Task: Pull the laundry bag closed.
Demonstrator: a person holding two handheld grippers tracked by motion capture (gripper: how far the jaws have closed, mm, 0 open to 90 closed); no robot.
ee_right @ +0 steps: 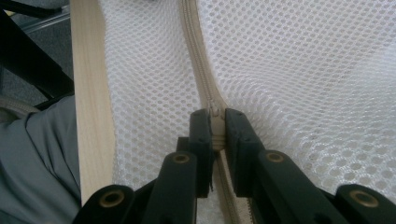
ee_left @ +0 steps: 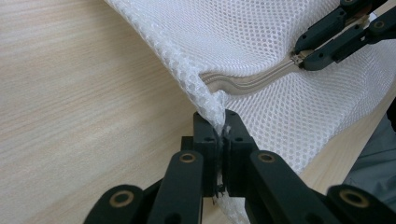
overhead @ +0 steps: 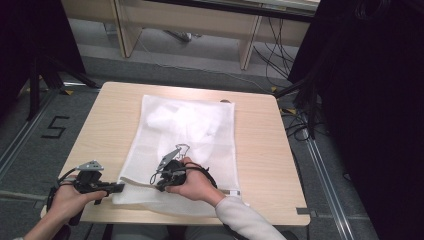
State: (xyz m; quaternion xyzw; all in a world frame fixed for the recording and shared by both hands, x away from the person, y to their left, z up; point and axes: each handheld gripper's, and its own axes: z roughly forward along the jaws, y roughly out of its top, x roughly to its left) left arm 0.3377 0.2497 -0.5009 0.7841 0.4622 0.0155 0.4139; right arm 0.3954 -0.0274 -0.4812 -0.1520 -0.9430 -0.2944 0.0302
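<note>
Both jaws pinching: left gripper (ee_left: 223, 135) on mesh bag (ee_left: 261, 42) corner, right gripper (ee_right: 215, 128) on zipper (ee_right: 198, 60); floor reads "5" (overhead: 55, 127).

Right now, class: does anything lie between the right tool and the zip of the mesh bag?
Nothing visible does. The right tool already pinches the zip of the white mesh bag, jaws closed on the beige tape. The left tool clamps the bag's corner, off the zip line.
</note>
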